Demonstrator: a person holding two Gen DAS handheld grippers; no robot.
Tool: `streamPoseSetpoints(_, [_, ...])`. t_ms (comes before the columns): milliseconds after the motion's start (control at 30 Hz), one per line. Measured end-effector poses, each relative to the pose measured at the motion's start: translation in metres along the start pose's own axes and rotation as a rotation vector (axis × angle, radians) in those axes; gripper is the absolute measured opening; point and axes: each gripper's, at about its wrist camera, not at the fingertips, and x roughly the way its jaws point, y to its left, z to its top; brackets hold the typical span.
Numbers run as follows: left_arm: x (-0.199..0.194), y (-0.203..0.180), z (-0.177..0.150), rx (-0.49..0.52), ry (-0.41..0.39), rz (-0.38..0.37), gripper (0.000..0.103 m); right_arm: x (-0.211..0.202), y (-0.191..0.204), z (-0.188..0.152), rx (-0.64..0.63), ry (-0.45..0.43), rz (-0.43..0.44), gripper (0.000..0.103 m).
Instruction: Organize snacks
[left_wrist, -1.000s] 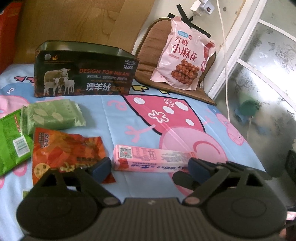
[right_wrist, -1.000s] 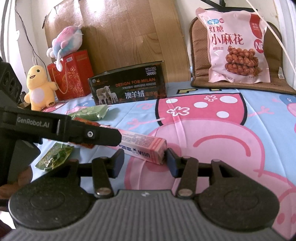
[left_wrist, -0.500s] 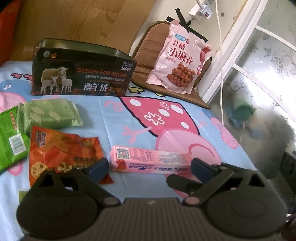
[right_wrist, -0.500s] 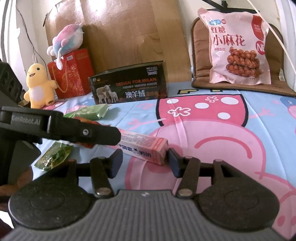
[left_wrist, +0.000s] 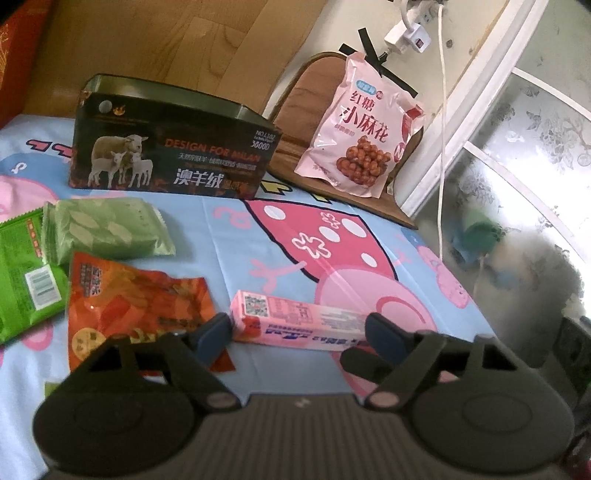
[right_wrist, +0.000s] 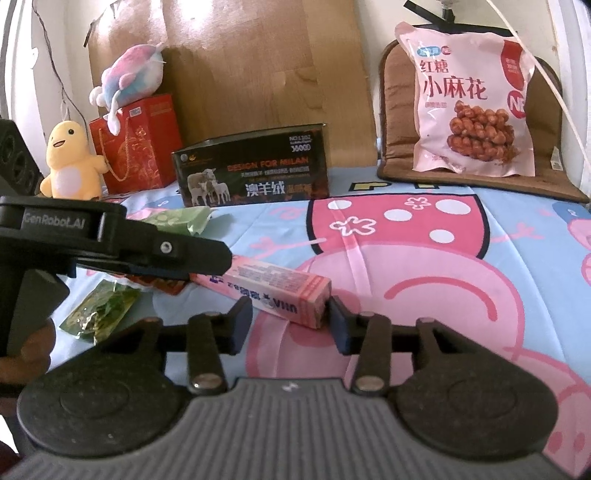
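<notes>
A long pink snack box (left_wrist: 295, 325) lies on the cartoon sheet. My left gripper (left_wrist: 297, 332) straddles it lengthwise, and its jaws are closing with a pad close at each end. My right gripper (right_wrist: 290, 325) has the box's (right_wrist: 280, 288) near end between its jaws, which are also closing. The right pad is almost against the end face. One left gripper finger (right_wrist: 192, 254) covers the box's far end in the right wrist view. The box rests flat on the sheet.
An open dark tin with sheep (left_wrist: 173, 155) stands at the back. A pink bag (left_wrist: 365, 147) leans on a brown cushion (left_wrist: 295, 122). Green (left_wrist: 107, 229), orange (left_wrist: 136, 302) and bright green (left_wrist: 26, 280) packs lie left. Plush toys (right_wrist: 70, 162) and a red gift bag (right_wrist: 140, 144) stand far left.
The left jaws have narrowed toward the ends of the pink box, and the right jaws have narrowed around its near end. The box itself has stayed where it was.
</notes>
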Motion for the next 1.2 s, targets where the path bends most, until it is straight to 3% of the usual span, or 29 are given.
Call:
streamPoseSetpoints(200, [-0.009, -0.003, 0.007, -0.001, -0.035, -0.011, 0.081, -0.003, 0.004, 0.003, -0.018, -0.027, -0.009, 0.047])
streamPoseSetpoints(433, [-0.021, -0.003, 0.040, 0.014, -0.101, -0.021, 0.082, -0.003, 0.007, 0.030, -0.069, -0.098, -0.007, 0.047])
streamPoseSetpoints(800, [-0.001, 0.027, 0.133, 0.006, -0.202, 0.059, 0.083, 0.061, -0.001, 0.120, -0.136, -0.234, 0.038, 0.047])
streamPoseSetpoints(867, [0.009, 0.035, 0.150, -0.002, -0.212, 0.075, 0.089, 0.079, -0.002, 0.135, -0.137, -0.237, 0.043, 0.047])
streamPoseSetpoints(967, [0.026, 0.047, 0.166, -0.019, -0.199, 0.137, 0.091, 0.110, 0.002, 0.152, -0.151, -0.205, 0.029, 0.052])
streamPoseSetpoints(1000, [0.029, 0.052, 0.168, -0.035, -0.193, 0.148, 0.091, 0.122, 0.004, 0.155, -0.169, -0.183, 0.028, 0.061])
streamPoseSetpoints(1067, [0.020, 0.057, 0.164, -0.052, -0.209, 0.130, 0.092, 0.131, 0.007, 0.153, -0.192, -0.162, 0.004, 0.065])
streamPoseSetpoints(1200, [-0.006, 0.051, 0.145, 0.003, -0.253, 0.148, 0.097, 0.104, 0.001, 0.131, -0.151, -0.204, 0.007, 0.071])
